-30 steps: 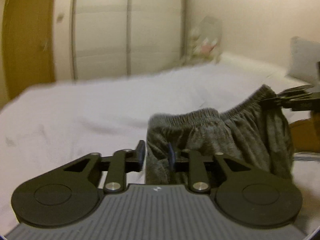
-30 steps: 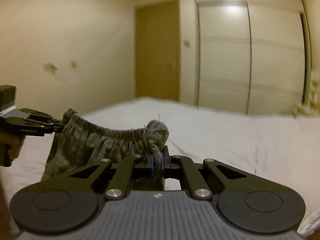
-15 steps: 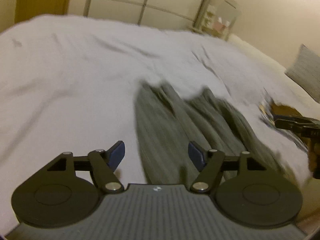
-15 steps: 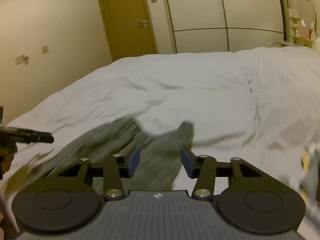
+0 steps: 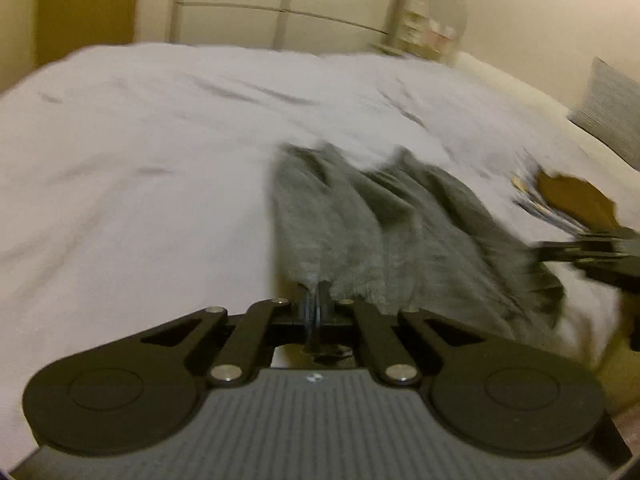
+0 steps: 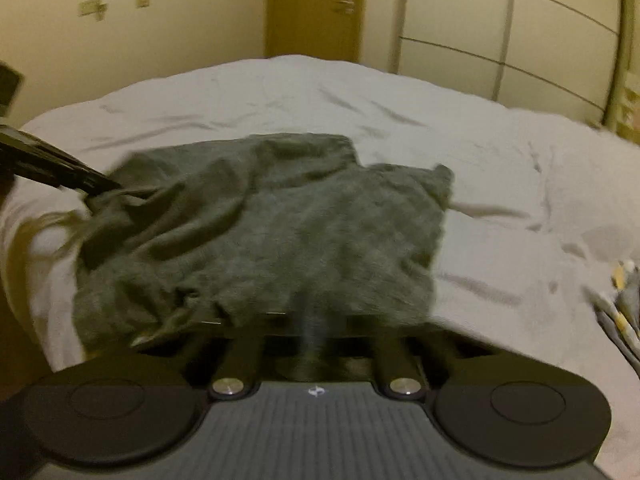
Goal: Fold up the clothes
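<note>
A pair of grey shorts (image 5: 380,232) lies crumpled on the white bed sheet (image 5: 140,160). My left gripper (image 5: 316,304) has its jaws closing tight together on the near left edge of the shorts. In the right wrist view the shorts (image 6: 280,232) drape over my right gripper (image 6: 312,324) and hide its fingertips; its jaws are closing with cloth between them. Each gripper shows in the other's view at a near corner of the shorts: the right gripper (image 5: 544,248) at the right edge, the left gripper (image 6: 92,180) at the left edge.
A grey pillow (image 5: 612,120) lies at the far right of the bed. A brown garment (image 5: 576,196) and a patterned cloth (image 6: 620,300) lie to the right of the shorts. A wardrobe (image 6: 500,32) and a door (image 6: 316,8) stand beyond the bed.
A second ago the shorts hung in the air by the waistband. Both grippers then opened and the shorts dropped onto the bed. Now both have sunk and shut on the near edge.
</note>
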`<state>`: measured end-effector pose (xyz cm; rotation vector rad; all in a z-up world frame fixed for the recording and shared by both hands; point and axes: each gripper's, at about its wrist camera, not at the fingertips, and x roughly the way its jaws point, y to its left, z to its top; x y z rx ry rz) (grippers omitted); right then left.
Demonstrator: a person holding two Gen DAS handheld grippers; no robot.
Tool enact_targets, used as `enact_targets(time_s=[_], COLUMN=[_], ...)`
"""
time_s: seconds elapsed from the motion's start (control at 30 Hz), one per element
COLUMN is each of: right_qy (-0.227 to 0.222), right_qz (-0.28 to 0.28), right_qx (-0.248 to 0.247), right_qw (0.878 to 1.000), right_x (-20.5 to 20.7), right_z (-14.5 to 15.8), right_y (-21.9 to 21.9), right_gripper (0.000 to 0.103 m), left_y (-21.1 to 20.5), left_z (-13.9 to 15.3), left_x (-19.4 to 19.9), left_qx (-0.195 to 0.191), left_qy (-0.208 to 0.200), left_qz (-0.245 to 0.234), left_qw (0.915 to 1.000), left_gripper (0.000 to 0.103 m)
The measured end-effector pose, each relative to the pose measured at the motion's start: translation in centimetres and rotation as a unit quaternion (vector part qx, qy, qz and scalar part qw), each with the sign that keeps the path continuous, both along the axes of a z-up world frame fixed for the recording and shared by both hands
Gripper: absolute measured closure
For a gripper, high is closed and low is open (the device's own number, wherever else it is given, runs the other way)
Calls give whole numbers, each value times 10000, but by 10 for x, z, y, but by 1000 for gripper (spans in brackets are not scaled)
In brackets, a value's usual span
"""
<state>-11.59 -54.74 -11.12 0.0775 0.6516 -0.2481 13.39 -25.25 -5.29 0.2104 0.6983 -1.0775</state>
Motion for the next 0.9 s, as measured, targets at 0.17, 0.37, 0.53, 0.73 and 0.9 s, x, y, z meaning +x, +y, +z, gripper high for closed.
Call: enact_targets(time_s=[0.17, 0.37, 0.53, 0.73, 0.9], right_qy=[-454, -474, -296, 270, -65], right_qz=[-1093, -1233, 146, 615, 219], right_qx=[-5, 396, -97, -847, -414], right_qw=[9930, 9904, 9994, 9941, 9989], right_x=[-51, -65, -29, 29, 4], right_z=[28, 19, 14, -18, 8], right_y=[-42, -48, 25, 64, 40], right_gripper=[103, 86, 67, 72, 102], left_y=[18, 11, 14, 25, 37], left_z=[-2, -24, -32, -29, -13], left_x=[33, 25, 28, 32, 30], left_qx=[153, 358, 371, 274, -34], left_qy=[48, 222, 323, 447, 413], left_qz=[351, 324, 456, 617, 599], left_qw=[9993, 9986, 9977, 9967, 9973], left_gripper=[102, 102, 102, 98, 83])
